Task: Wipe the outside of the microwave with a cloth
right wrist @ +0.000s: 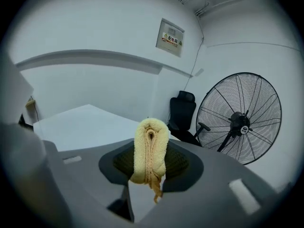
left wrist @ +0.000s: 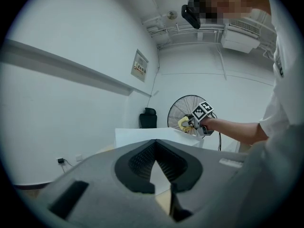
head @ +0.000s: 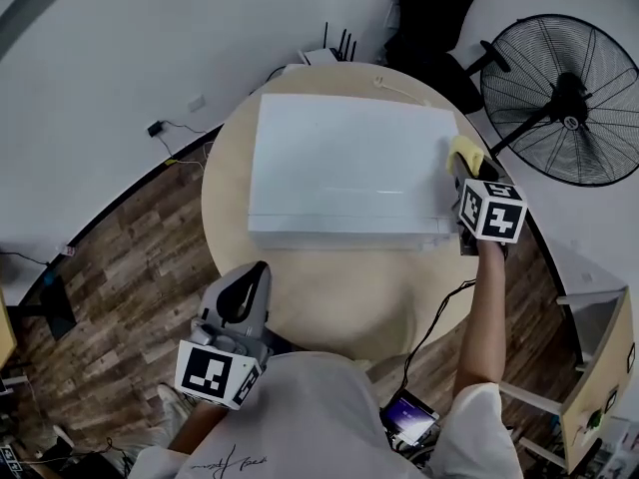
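Observation:
The white microwave (head: 344, 168) stands on a round wooden table (head: 329, 287); it also shows in the left gripper view (left wrist: 142, 134) and the right gripper view (right wrist: 80, 125). My right gripper (head: 461, 173) is at the microwave's top right edge, shut on a folded yellow cloth (head: 465, 153). The cloth (right wrist: 149, 148) sits clamped upright between the jaws of the right gripper (right wrist: 149, 160). My left gripper (head: 245, 292) hangs over the table's near edge, away from the microwave, its jaws together with nothing in them (left wrist: 159, 175). It sees the cloth (left wrist: 183, 123) from afar.
A large black floor fan (head: 564, 98) stands to the right of the table, a black office chair (head: 429, 18) behind it. A black cable (head: 439, 312) trails off the table's right front. A router (head: 334, 48) sits behind the microwave. The floor is wood planking.

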`<state>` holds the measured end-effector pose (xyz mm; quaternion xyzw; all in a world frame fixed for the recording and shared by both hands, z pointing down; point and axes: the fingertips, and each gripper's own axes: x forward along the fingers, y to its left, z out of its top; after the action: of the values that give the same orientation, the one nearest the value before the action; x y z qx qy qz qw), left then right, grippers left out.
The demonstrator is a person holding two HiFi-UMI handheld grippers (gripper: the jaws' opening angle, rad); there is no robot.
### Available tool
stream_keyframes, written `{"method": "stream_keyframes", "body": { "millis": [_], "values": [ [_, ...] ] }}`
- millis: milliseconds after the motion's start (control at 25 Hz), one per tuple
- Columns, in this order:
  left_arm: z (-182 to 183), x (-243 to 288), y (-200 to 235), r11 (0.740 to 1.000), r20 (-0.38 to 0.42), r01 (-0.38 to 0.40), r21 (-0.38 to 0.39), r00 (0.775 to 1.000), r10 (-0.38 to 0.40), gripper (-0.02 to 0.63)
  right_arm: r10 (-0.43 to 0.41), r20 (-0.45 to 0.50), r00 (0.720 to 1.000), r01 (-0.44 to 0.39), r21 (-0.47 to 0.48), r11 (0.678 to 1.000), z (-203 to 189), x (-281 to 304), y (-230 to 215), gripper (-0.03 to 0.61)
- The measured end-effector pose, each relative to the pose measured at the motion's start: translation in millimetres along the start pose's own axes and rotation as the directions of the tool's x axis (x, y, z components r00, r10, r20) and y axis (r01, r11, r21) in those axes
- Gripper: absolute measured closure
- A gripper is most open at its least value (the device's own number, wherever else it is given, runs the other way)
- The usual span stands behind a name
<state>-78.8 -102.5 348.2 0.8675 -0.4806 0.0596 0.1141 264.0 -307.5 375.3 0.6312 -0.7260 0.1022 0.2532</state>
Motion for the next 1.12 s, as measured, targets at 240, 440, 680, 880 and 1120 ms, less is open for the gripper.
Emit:
{"method": "stream_keyframes", "body": {
  "millis": [240, 440, 680, 880, 1120],
  "values": [
    [-2, 7, 15, 1.0, -0.02, -0.007, -0.008, 1.0, 0.007, 0.621, -0.038, -0.064, 0.997, 0.035, -0.059, 0.998, 5, 40, -21, 0.443],
    [-2, 13, 25, 1.0, -0.016, -0.021, -0.02, 1.0, 0.02, 0.621, -0.063, -0.099, 0.993, 0.054, -0.092, 0.994, 15, 73, -39, 0.443],
    [-2, 23, 28, 0.999, -0.03, -0.016, -0.028, 0.999, 0.015, 0.621, -0.09, -0.135, 0.987, 0.074, -0.121, 0.99, 17, 101, -43, 0.443],
    [-2, 32, 30, 1.0, -0.037, -0.009, -0.03, 0.999, 0.008, 0.621, -0.106, -0.15, 0.983, 0.086, -0.135, 0.987, 16, 113, -42, 0.443],
    [-3, 39, 29, 1.0, -0.045, 0.0, -0.029, 0.999, -0.001, 0.621, -0.1, -0.162, 0.982, 0.079, -0.132, 0.988, 16, 123, -38, 0.443]
  ]
}}
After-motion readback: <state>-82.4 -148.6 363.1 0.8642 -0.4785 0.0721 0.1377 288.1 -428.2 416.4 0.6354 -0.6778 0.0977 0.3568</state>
